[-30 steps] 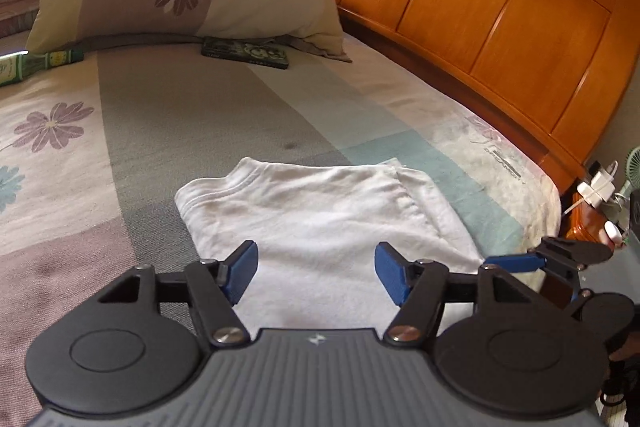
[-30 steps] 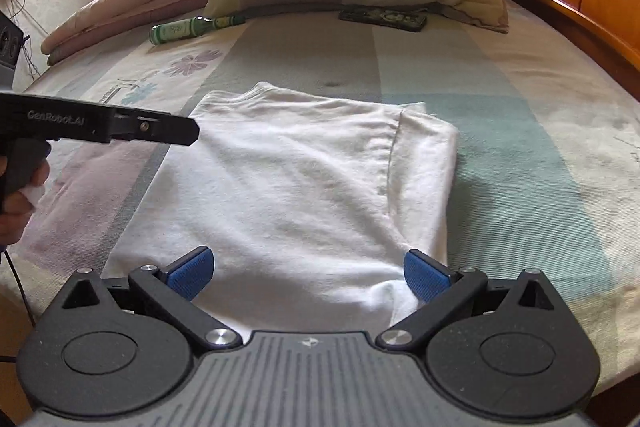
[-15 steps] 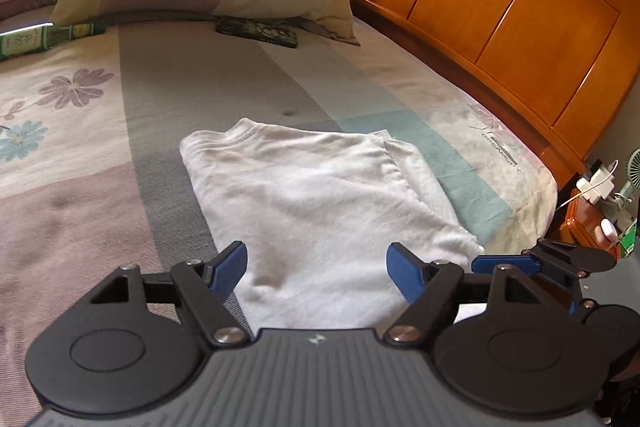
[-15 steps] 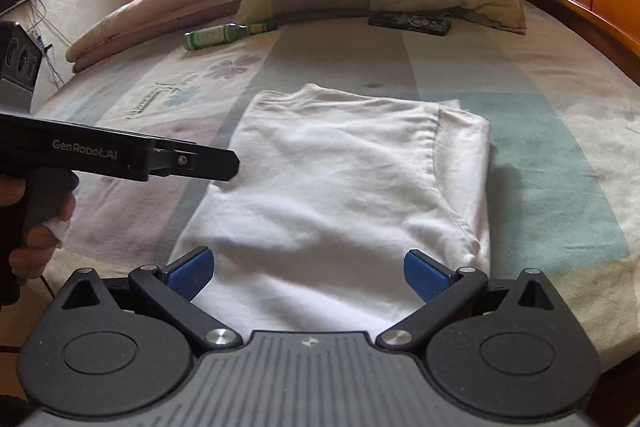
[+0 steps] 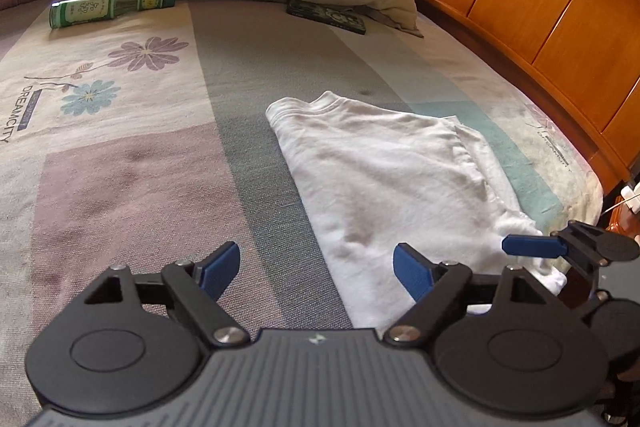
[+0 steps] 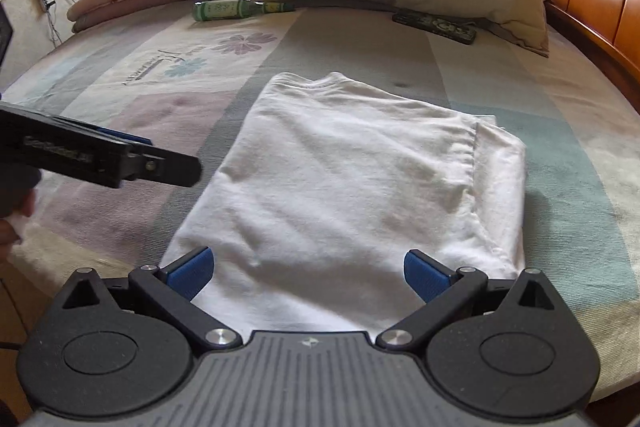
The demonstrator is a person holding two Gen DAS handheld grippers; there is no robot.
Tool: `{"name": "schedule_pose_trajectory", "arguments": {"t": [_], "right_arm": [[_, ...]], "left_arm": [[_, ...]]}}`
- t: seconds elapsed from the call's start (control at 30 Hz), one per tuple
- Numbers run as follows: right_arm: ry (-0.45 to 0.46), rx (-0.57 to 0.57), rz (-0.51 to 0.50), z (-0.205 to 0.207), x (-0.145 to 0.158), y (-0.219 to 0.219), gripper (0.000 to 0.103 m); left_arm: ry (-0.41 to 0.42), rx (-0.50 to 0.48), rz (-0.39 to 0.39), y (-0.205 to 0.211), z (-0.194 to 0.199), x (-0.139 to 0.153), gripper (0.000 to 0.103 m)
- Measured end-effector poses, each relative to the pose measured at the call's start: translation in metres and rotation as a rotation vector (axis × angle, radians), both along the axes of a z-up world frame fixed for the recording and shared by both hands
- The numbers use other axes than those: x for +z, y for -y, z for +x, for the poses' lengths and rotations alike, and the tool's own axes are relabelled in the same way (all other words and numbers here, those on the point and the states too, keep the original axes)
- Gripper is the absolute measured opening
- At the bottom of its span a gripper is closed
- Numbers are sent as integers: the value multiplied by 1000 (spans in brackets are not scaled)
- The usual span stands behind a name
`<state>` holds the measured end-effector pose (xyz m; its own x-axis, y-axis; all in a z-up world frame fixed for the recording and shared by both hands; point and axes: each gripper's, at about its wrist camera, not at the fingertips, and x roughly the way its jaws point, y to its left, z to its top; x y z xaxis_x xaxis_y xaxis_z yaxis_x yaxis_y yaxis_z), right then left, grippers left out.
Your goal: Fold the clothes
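Already we have the white shirt (image 6: pixel 352 179) folded lengthwise into a long strip on the bedspread (image 5: pixel 120 163) — seemingly one crosswise fold remains. Our left gripper (image 5: pixel 316 267) is opening, empty; our right gripper (image 6: pixel 308 271) hangs spread, empty, above the near hem.

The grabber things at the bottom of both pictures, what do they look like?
Each gripper, left and right, has a grey ribbed body, two round black discs, black arms with silver bolts, and blue finger pads. Seen side-on from the right wrist view, the left one has white lettering, too blurred to read.
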<state>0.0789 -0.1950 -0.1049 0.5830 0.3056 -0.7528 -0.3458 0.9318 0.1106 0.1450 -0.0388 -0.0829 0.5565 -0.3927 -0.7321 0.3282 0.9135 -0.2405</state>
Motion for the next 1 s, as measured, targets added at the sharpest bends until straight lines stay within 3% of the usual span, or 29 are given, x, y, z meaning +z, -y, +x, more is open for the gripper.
{"name": "schedule_pose_trajectory", "arguments": {"t": [0.17, 0.37, 0.53, 0.6, 0.73, 0.83, 1.0], "right_arm": [[-11, 47, -107, -22, -13, -17, 103], [130, -118, -32, -9, 19, 23, 103], [6, -260, 145, 15, -3, 72, 103], [26, -252, 155, 7, -3, 79, 103], [74, -226, 70, -10, 18, 70, 103], [24, -120, 96, -17, 19, 57, 103], [-21, -246, -99, -19, -2, 67, 103]], "left_arm": [[21, -15, -35, 1, 0, 2, 87], [24, -13, 4, 7, 0, 0, 87], [33, -43, 9, 12, -3, 1, 88], [30, -42, 11, 12, -1, 0, 89], [31, -49, 15, 18, 3, 0, 89], [38, -72, 9, 27, 4, 1, 89], [37, -123, 7, 42, -1, 0, 89]]}}
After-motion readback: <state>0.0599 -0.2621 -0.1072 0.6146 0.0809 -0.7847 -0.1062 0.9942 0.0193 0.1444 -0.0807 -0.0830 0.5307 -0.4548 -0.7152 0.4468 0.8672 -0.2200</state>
